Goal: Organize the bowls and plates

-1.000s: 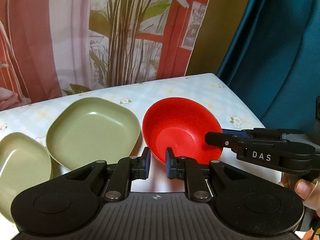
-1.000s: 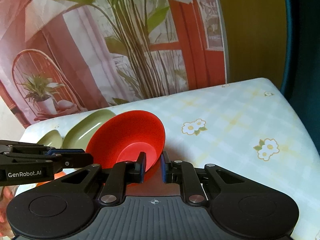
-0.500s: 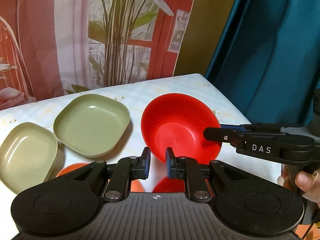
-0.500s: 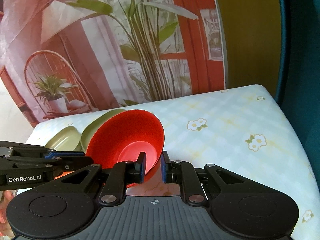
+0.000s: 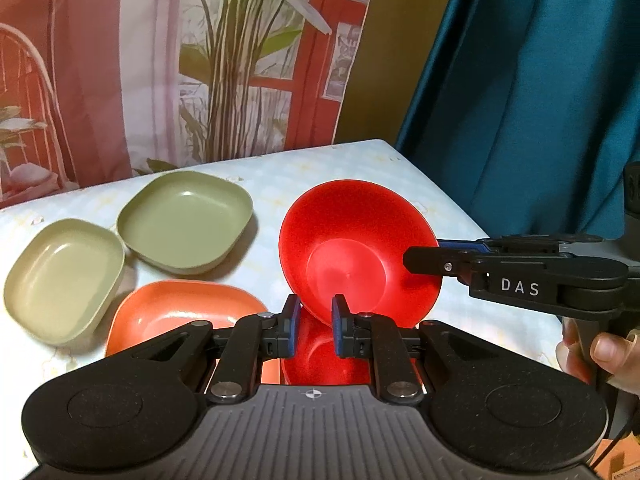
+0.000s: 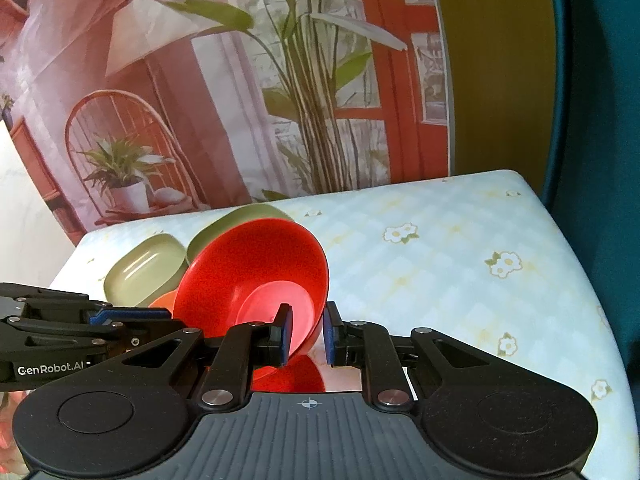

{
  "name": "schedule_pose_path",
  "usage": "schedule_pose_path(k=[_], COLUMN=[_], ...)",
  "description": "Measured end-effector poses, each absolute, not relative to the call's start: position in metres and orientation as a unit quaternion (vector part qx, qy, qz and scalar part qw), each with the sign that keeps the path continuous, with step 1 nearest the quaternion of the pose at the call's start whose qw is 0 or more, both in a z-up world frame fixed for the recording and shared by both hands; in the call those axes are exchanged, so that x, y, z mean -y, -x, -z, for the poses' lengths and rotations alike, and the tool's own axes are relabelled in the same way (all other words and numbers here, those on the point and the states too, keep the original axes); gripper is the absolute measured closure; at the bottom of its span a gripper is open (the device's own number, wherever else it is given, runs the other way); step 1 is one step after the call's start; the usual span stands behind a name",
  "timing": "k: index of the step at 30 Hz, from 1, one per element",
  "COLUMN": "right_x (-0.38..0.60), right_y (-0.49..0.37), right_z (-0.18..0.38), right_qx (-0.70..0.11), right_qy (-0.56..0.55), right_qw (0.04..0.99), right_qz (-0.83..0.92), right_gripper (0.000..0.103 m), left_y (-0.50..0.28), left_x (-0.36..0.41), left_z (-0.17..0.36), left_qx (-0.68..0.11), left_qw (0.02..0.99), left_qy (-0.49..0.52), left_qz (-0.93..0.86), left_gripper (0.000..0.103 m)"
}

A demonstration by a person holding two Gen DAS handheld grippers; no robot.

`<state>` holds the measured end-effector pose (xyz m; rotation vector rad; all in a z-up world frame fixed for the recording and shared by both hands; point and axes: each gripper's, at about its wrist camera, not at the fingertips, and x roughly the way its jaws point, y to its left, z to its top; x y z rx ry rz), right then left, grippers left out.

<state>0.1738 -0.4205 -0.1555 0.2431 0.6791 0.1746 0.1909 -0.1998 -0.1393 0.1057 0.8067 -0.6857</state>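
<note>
Hanging tilted above the table (image 6: 460, 248), red bowl (image 5: 352, 240) | right gripper (image 6: 306, 334) jaws pinching its rim | left gripper (image 5: 314, 326) jaws narrowly parted, bowl's lower edge between them, contact unclear | second red bowl (image 5: 320, 360) below | orange plate (image 5: 180, 312), two green plates (image 5: 184, 216) (image 5: 60, 276) to the left.

Home: floral tablecloth (image 6: 460, 248), teal curtain (image 5: 520, 100).

"DAS" reads in white on the right gripper (image 5: 424, 260) body seen from left wrist cam, & "GenRobot.AI" in white on the left gripper (image 6: 132, 320) body from right wrist cam.
</note>
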Motion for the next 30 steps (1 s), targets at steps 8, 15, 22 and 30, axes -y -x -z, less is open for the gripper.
schedule_pose_path(k=[8,15,22,30], right_x=[0.412,0.409,0.408,0.405], right_y=[-0.157,-0.146,-0.143,-0.143], right_z=[0.157,0.164,0.175,0.188], right_qx=[-0.339,-0.346,-0.359,-0.373], right_qy=[-0.113,-0.114,-0.113,-0.114], right_qw=[0.930,0.927,0.922,0.917], right_qz=[-0.087,-0.086,-0.085,-0.085], right_gripper=[0.086,0.086,0.086,0.086], left_y=[-0.176,-0.168,-0.166,-0.167], left_x=[0.193,0.191,0.193,0.193], left_z=[0.140,0.143,0.151,0.157], left_qx=[-0.389,-0.397,-0.406,-0.417], left_qw=[0.858,0.853,0.849,0.845], left_qy=[-0.052,-0.058,-0.063,-0.064], left_qz=[0.332,0.334,0.332,0.329], left_gripper=[0.085,0.085,0.085,0.085])
